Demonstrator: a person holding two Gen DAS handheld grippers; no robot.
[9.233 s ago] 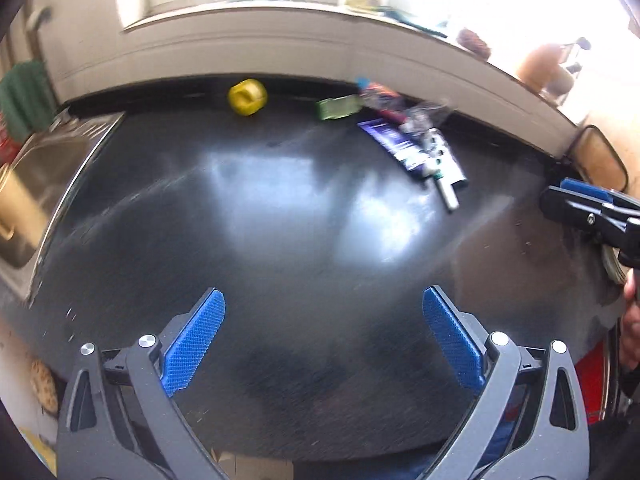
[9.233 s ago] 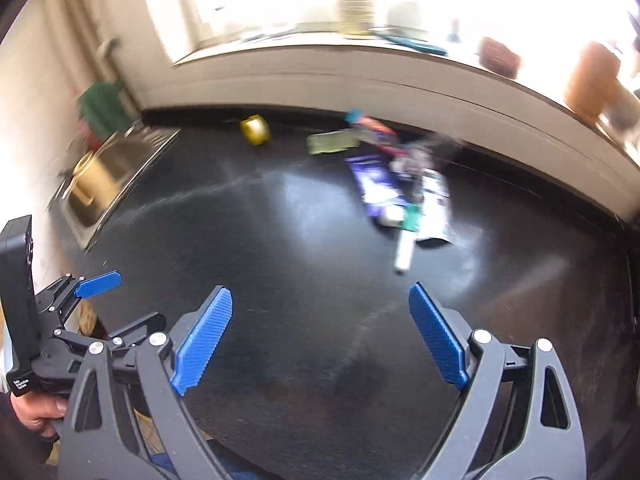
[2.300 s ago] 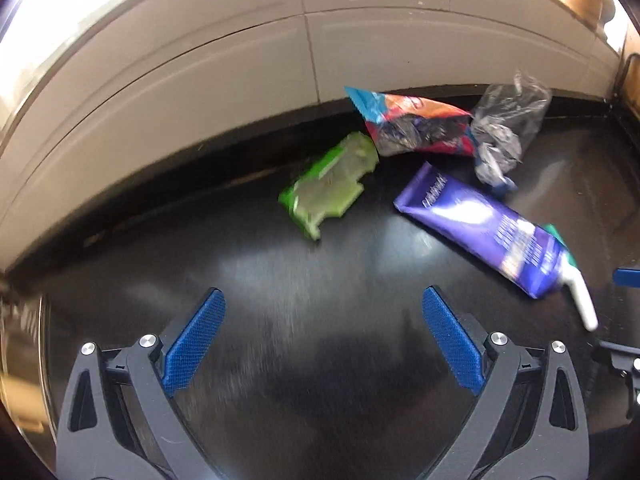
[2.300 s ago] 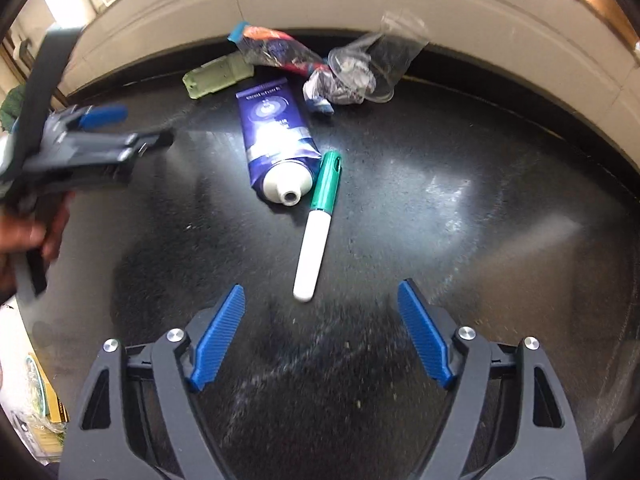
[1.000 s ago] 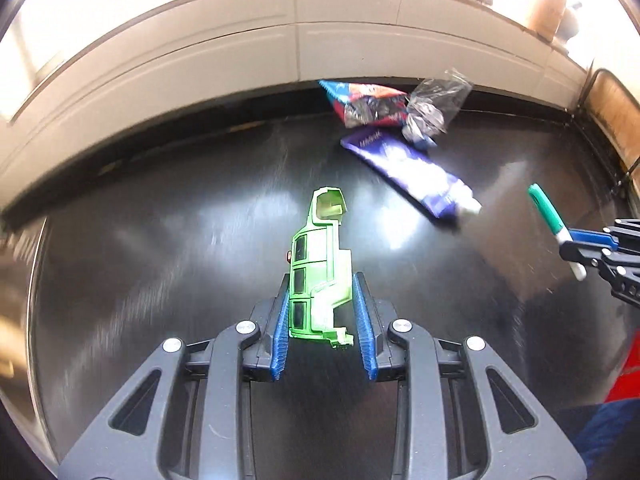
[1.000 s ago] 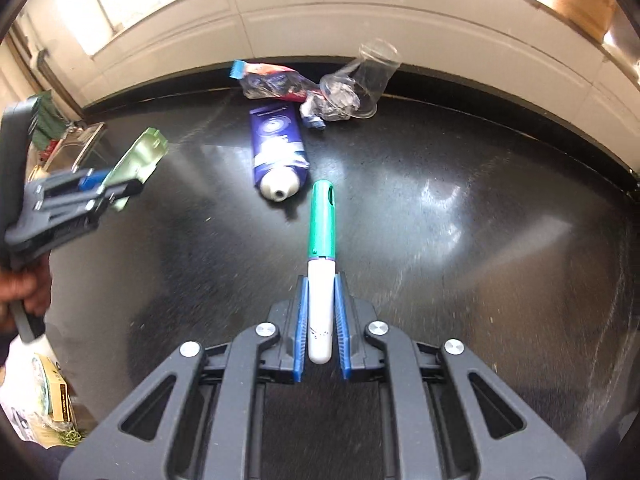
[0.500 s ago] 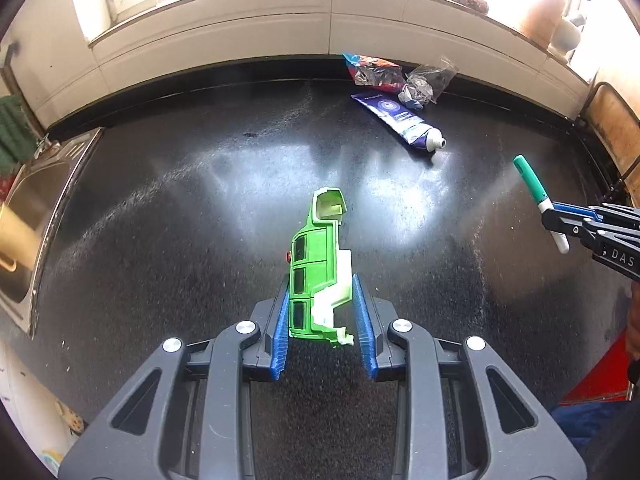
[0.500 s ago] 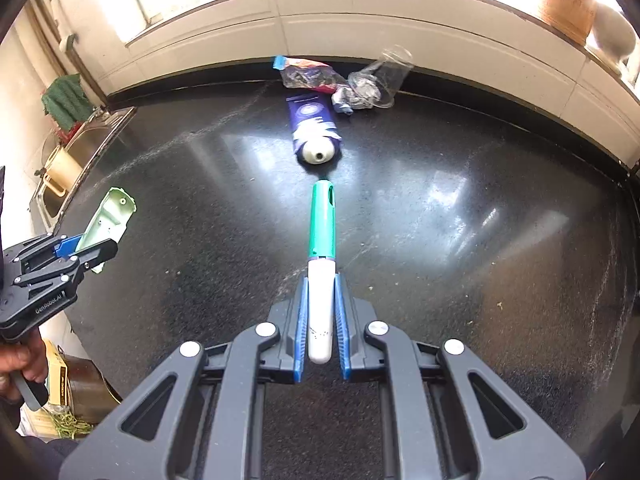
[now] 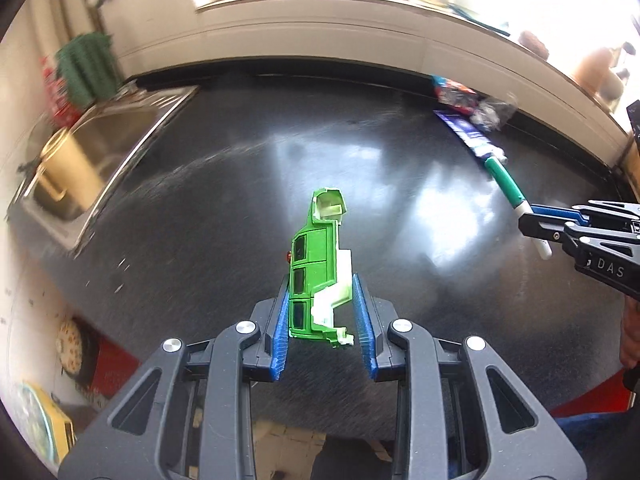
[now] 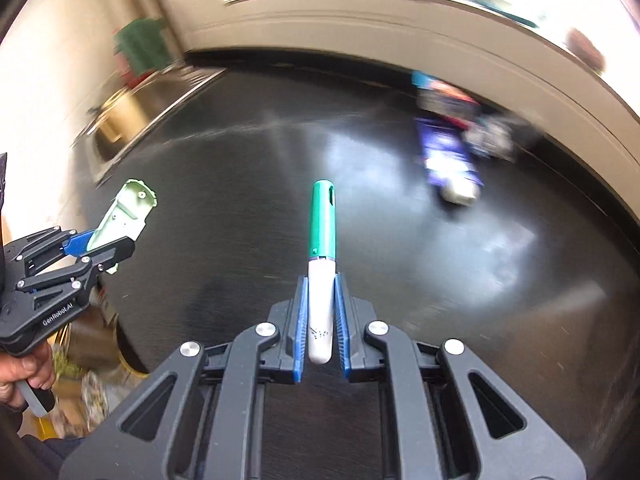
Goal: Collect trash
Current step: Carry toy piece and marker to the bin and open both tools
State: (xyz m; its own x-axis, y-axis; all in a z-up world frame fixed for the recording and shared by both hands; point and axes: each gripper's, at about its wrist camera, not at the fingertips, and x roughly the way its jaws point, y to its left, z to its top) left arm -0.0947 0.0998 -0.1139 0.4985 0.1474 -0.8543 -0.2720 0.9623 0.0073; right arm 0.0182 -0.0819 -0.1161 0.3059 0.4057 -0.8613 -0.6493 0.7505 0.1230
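The left hand-held gripper is clenched on a broken green toy car shell, and the right hand-held gripper grips a green-capped marker, both lifted above the black table. Keep both squeezes firm until over a bin, which is not clearly in view. A purple tube and wrappers remain at about 1 o'clock near the wall.

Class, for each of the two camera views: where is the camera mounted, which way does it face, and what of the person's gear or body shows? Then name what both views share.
Left wrist: on the left gripper, facing over the black countertop; it holds a green toy car shell; the right gripper shows.
Right wrist: on the right gripper holding a marker; left gripper and hand show.
Shared: sink, purple tube.
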